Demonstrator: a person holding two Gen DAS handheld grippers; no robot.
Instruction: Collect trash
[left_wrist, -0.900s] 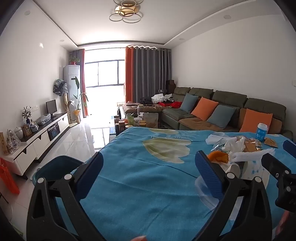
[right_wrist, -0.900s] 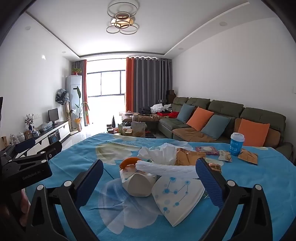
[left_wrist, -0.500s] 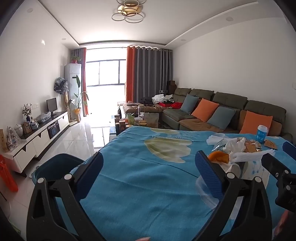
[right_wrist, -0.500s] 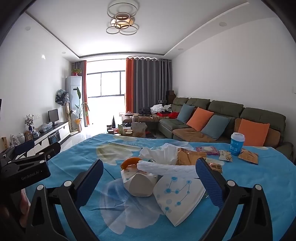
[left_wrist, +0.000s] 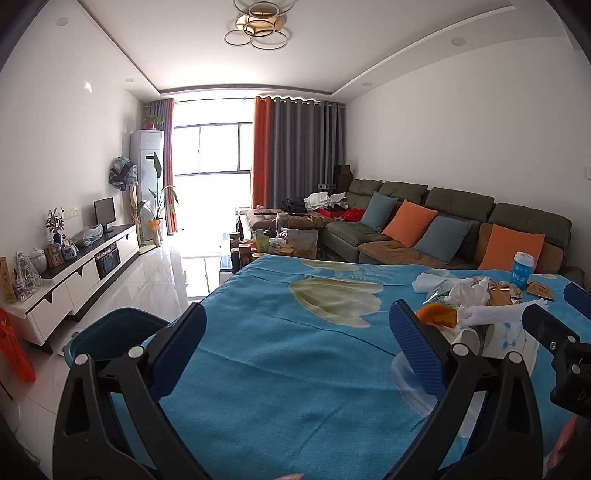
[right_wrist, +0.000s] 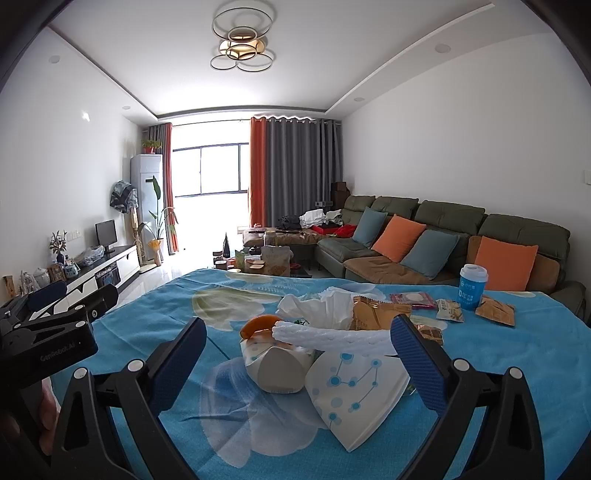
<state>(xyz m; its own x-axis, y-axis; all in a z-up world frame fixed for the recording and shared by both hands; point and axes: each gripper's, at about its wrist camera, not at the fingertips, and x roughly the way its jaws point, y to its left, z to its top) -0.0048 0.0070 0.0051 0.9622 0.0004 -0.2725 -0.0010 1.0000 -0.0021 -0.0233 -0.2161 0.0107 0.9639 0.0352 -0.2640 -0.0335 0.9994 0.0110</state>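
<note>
- Table (right_wrist: 498, 369), blue cloth: trash heap (right_wrist: 325, 332) sits mid-table, right of centre, near me
- Bin (left_wrist: 110, 332) off the table's left edge, ready for drops
- Right gripper (right_wrist: 299, 358) released, jaws framing crushed paper cups (right_wrist: 354, 391)
- Left gripper (left_wrist: 295, 350) released, empty, over bare cloth

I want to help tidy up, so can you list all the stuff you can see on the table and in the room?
table cloth: 1, blue with pale flowers, covers the table
paper cups: 2, white, crushed, near middle
foam net: 1, white, over the cups
orange peel: 1, orange, behind the cups
tissue: 1 wad, white, behind the net
wrappers: several, gold and pink, far right
cup: 1, blue, white lid, upright, far right
bin: 1, dark teal, floor left of table
sofa: 1, green, orange and blue cushions
left gripper: black, blue pads, open
right gripper: same, open, facing the cups
</note>
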